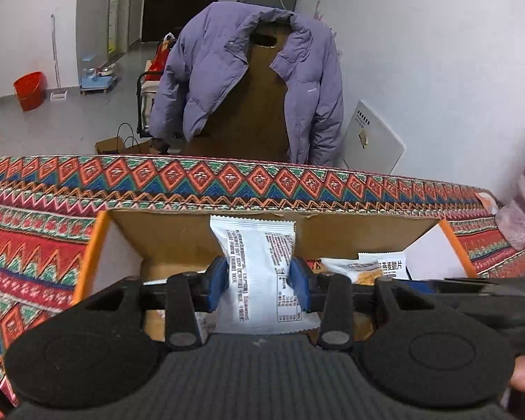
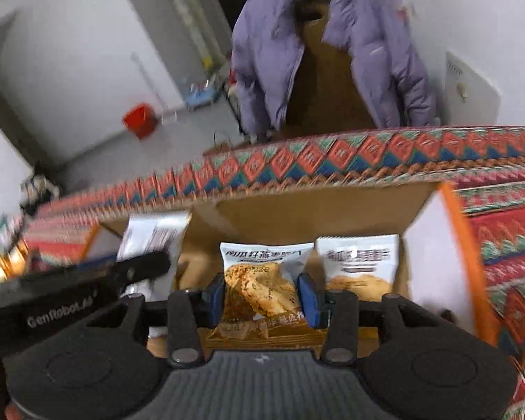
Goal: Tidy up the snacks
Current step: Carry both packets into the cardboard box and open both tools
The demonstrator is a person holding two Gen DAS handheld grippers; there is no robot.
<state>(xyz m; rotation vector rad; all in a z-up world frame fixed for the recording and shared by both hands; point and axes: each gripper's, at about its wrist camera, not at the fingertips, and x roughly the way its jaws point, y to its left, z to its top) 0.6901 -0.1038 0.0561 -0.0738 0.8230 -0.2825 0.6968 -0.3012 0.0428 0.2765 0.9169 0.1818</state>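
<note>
My left gripper [image 1: 259, 281] is shut on a white snack packet [image 1: 257, 245], back side with printed text facing me, held over the left part of an open cardboard box [image 1: 178, 234]. My right gripper [image 2: 262, 295] is shut on a white snack packet with a cookie picture [image 2: 259, 280], held over the middle of the same box [image 2: 262, 217]. Another cookie packet [image 2: 358, 266] stands in the box at the right; it also shows in the left wrist view [image 1: 374, 267]. The left gripper and its packet [image 2: 154, 241] appear at the left of the right wrist view.
The box has orange-edged white flaps [image 1: 91, 255] and sits on a table with a red patterned cloth [image 1: 35, 227]. Behind the table stands a chair with a purple jacket [image 1: 252, 80]. A red bucket [image 1: 29, 89] is on the floor far left.
</note>
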